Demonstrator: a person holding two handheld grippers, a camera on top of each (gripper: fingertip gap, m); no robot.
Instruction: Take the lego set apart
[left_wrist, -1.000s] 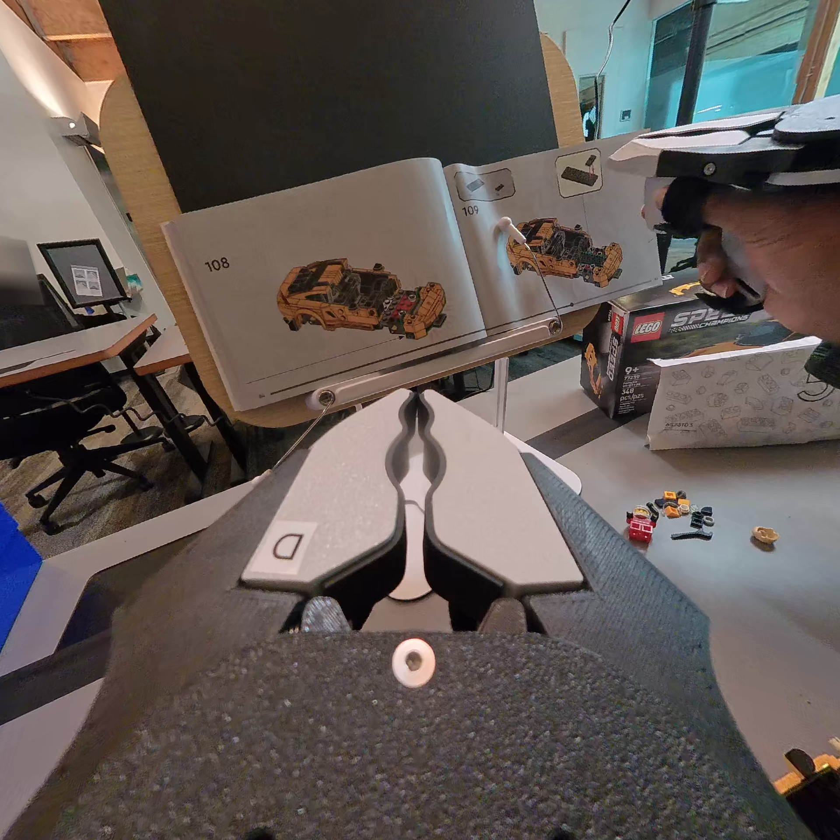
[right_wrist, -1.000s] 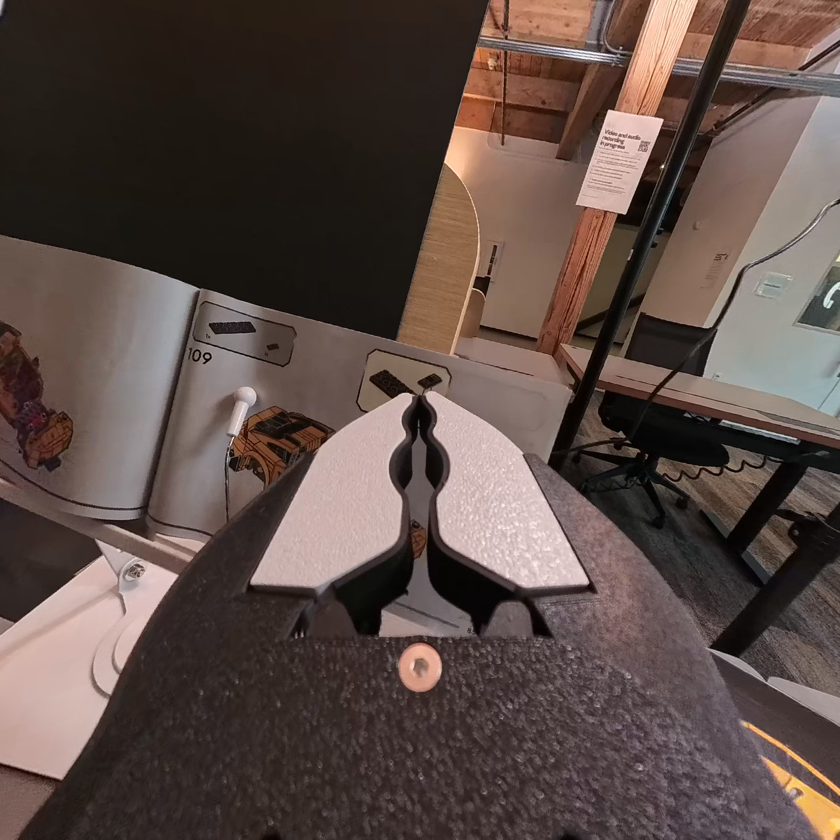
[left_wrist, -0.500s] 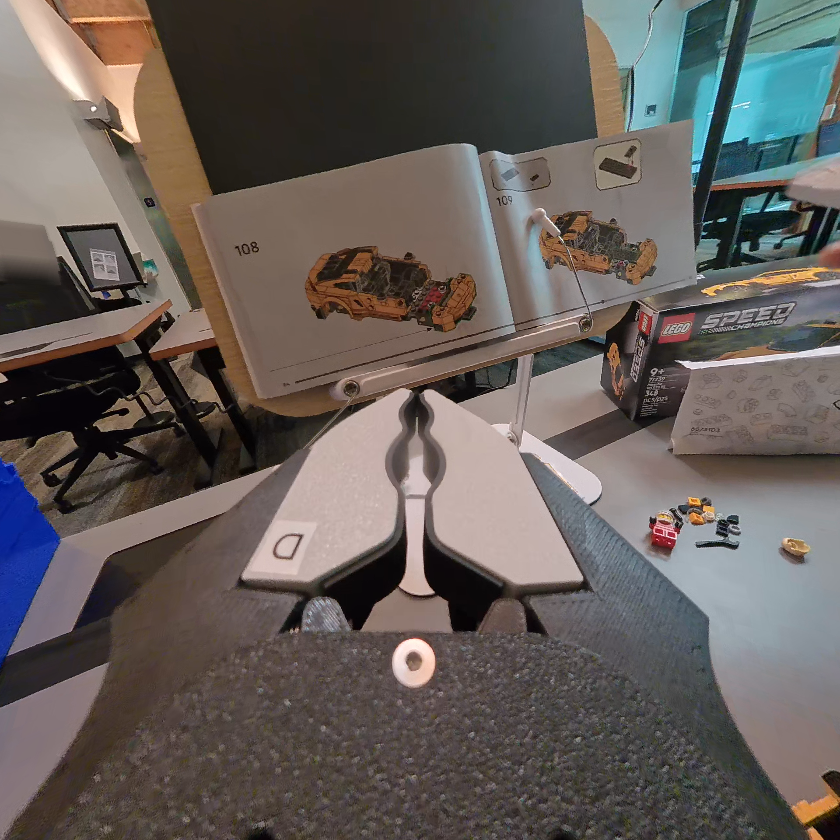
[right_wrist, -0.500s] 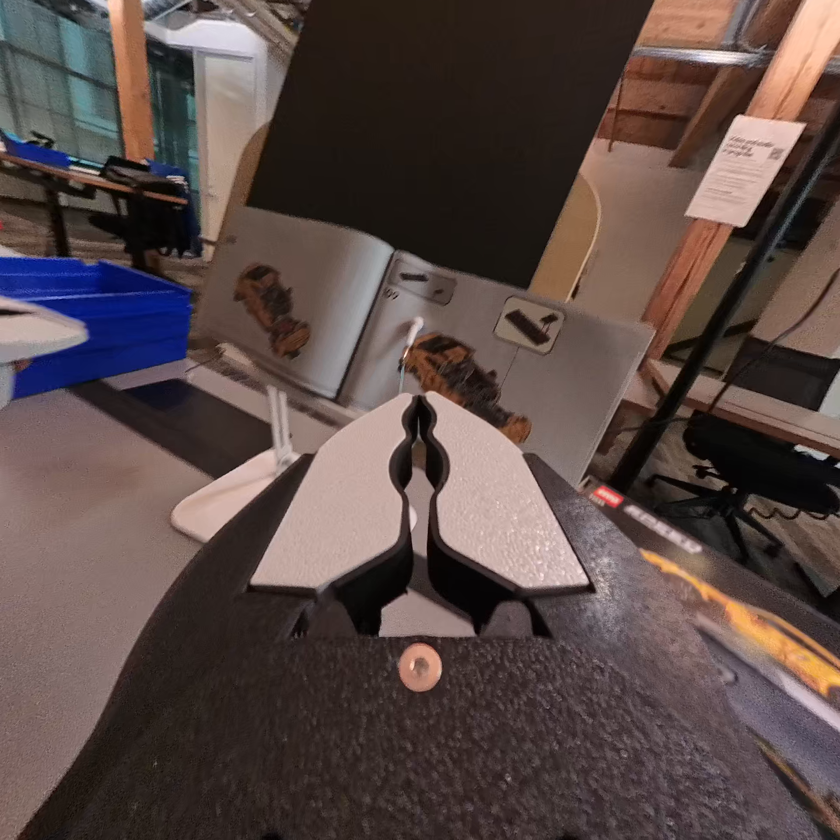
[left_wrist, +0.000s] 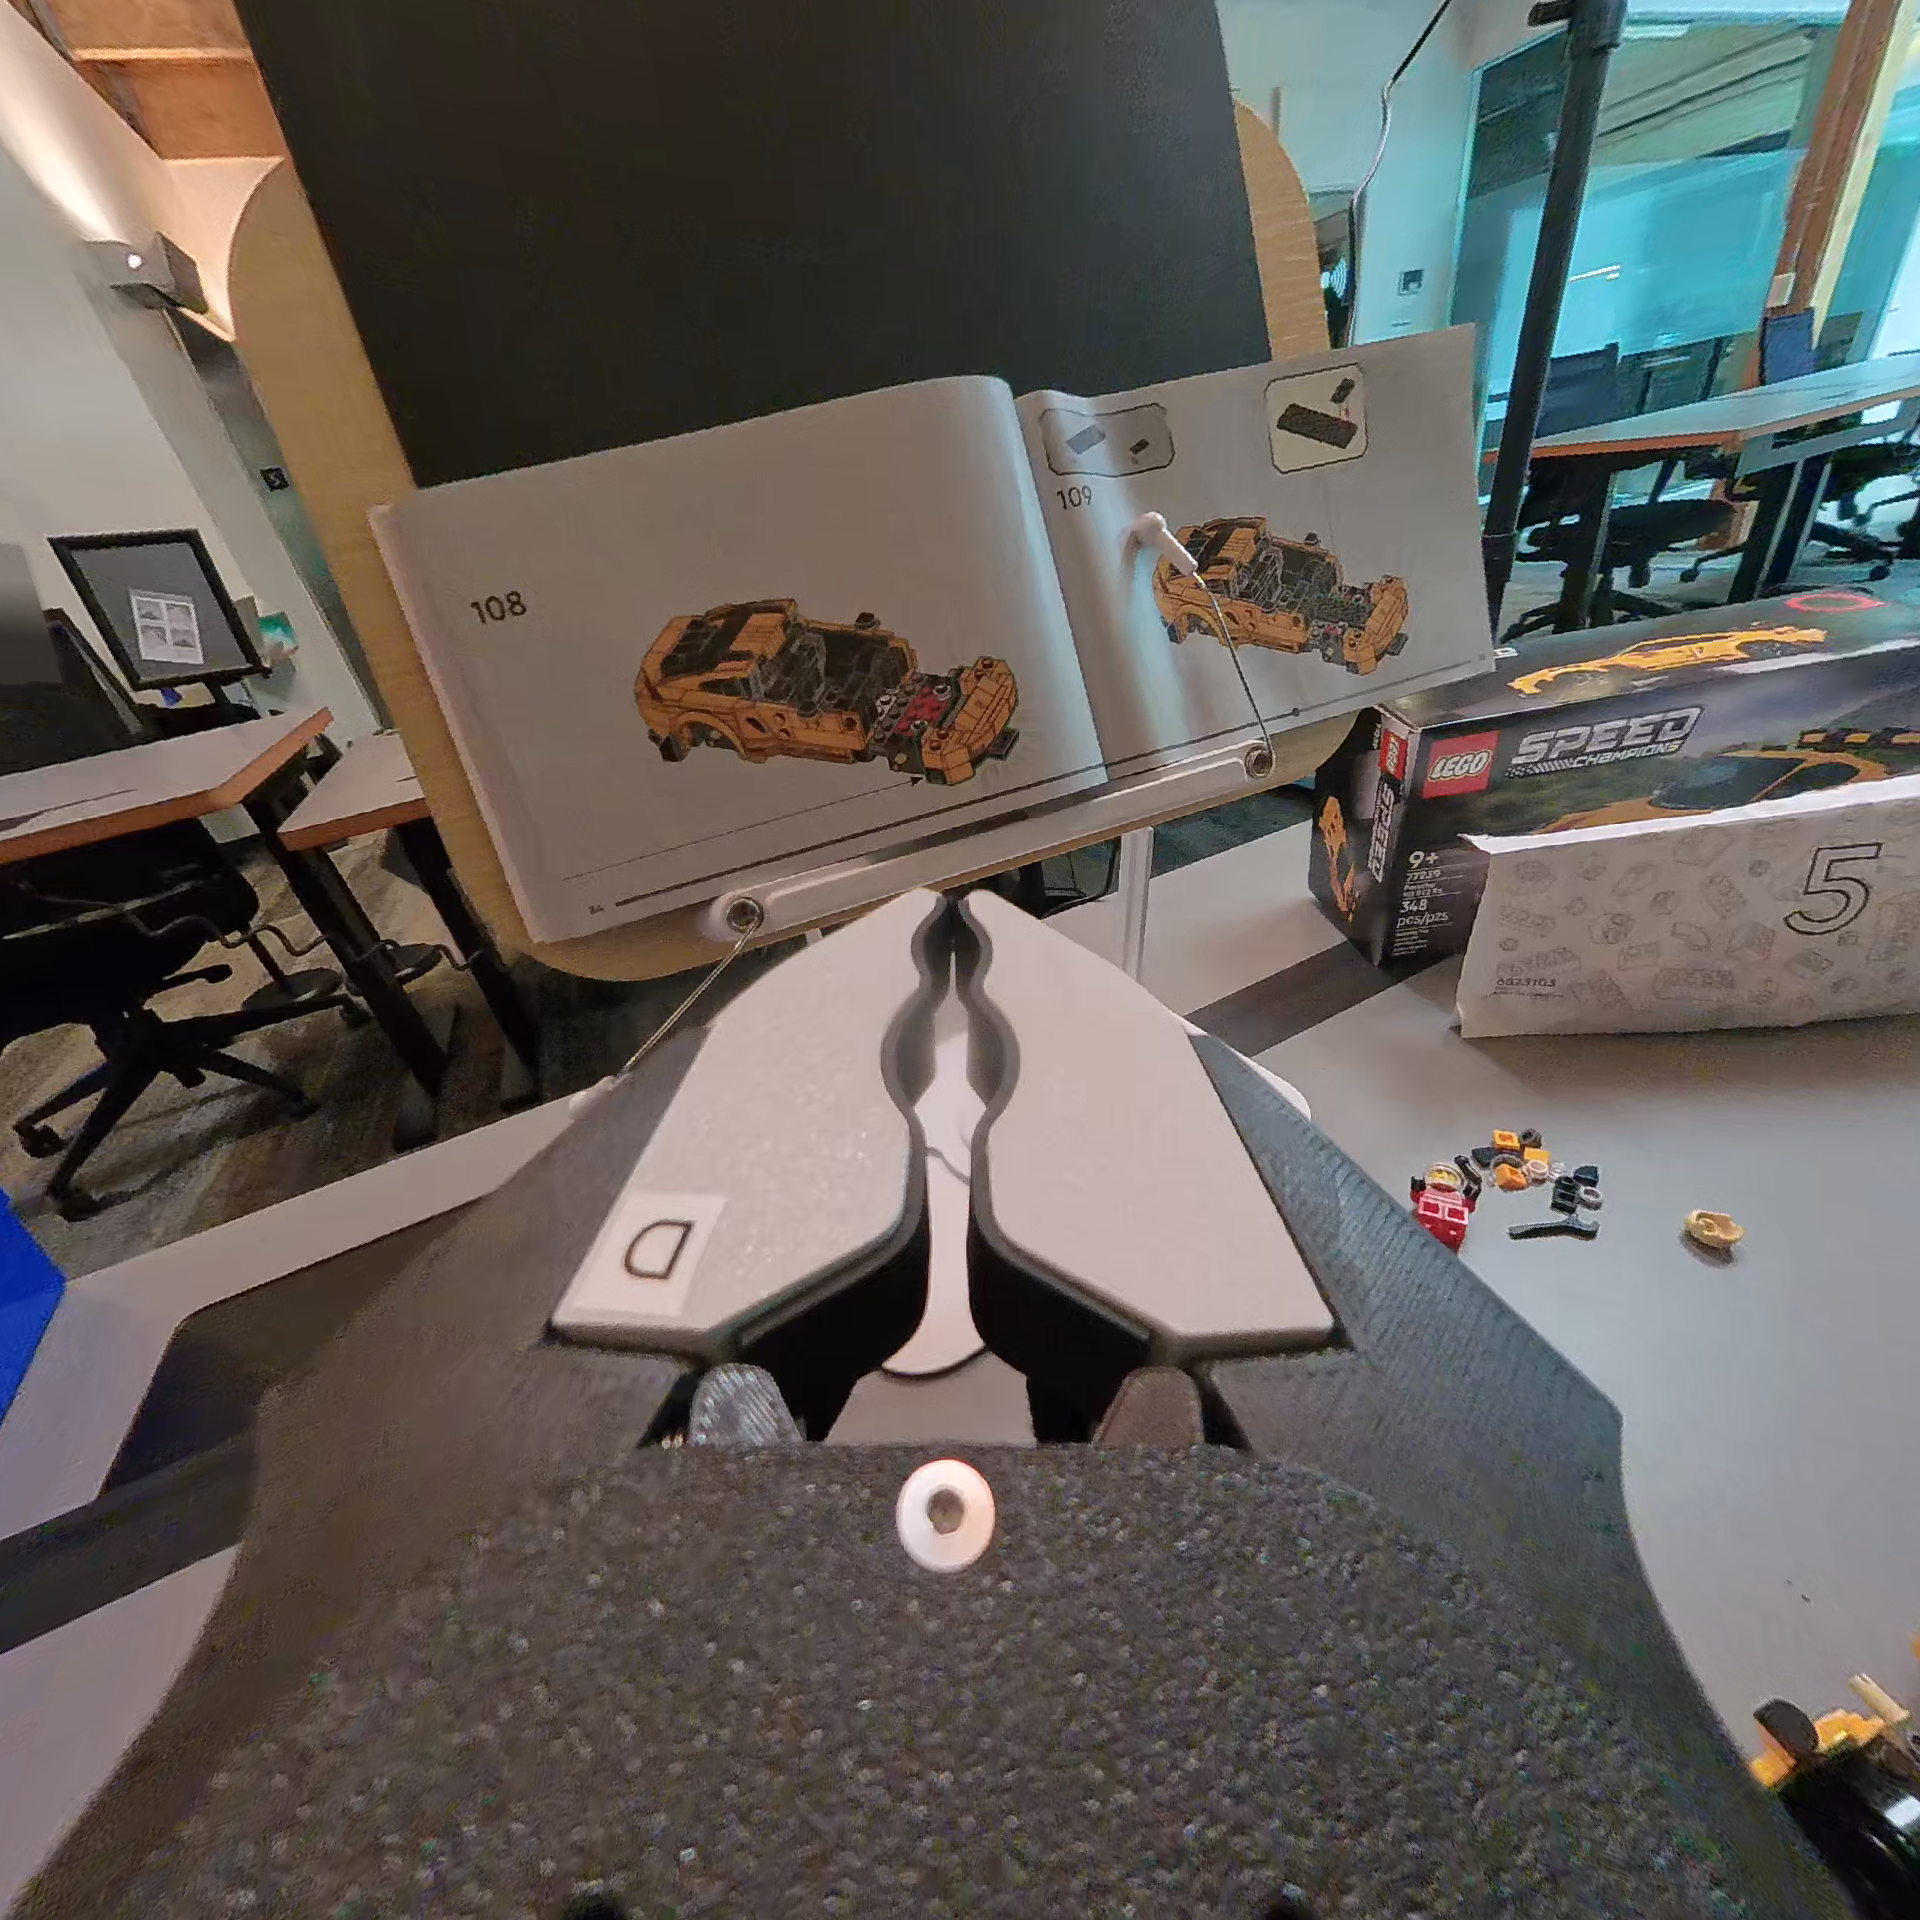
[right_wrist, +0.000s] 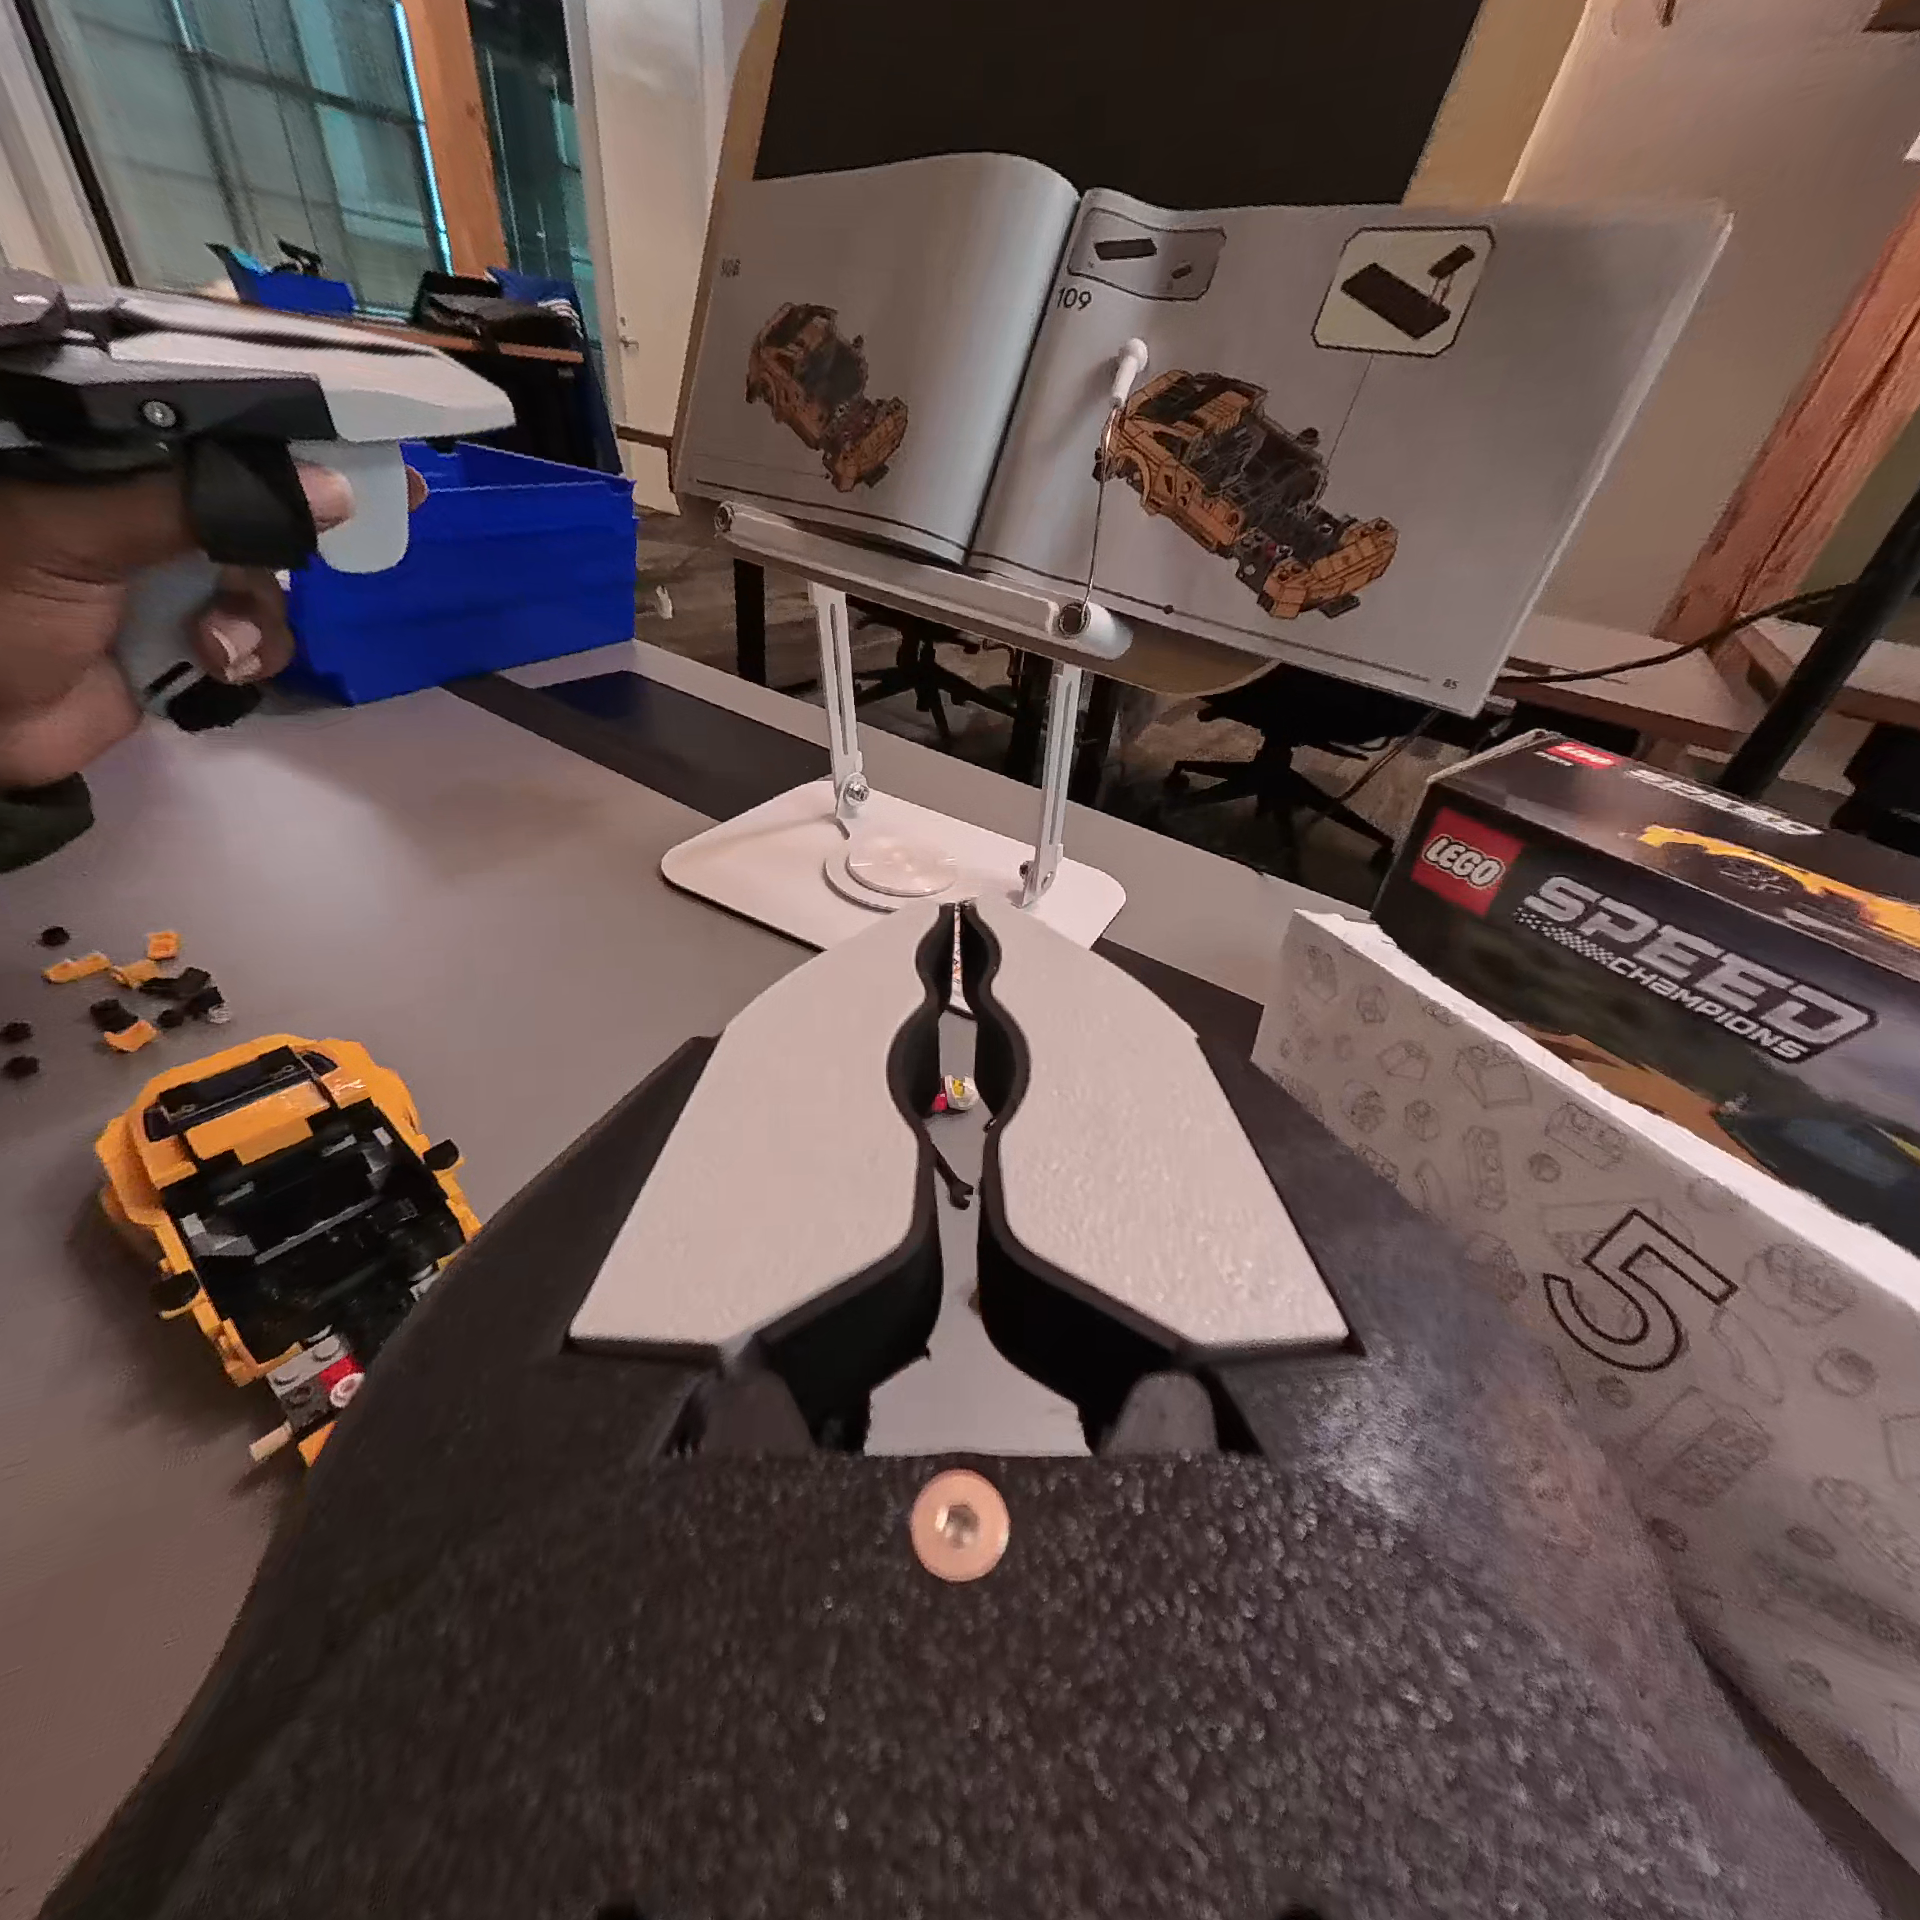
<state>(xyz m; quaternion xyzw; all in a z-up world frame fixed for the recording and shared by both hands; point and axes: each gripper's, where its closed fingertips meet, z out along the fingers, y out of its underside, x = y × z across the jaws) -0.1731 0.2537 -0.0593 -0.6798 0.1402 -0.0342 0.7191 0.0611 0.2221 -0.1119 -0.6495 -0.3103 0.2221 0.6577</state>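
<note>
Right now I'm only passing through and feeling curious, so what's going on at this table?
A person is taking a toy brick car apart with a handheld gripper in each hand. Neither is gripping anything: the left gripper and right gripper are both shut and empty above the grey table. The yellow and black car sits mostly built, with loose pieces beside it. An instruction booklet stands open on a white stand, with the set's box nearby.

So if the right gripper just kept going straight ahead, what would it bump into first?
Probably the white base of the book stand: the right gripper, shut and empty, points at it. The small loose pieces seen between its fingers lie lower on the table. Depth is hard to judge.
</note>
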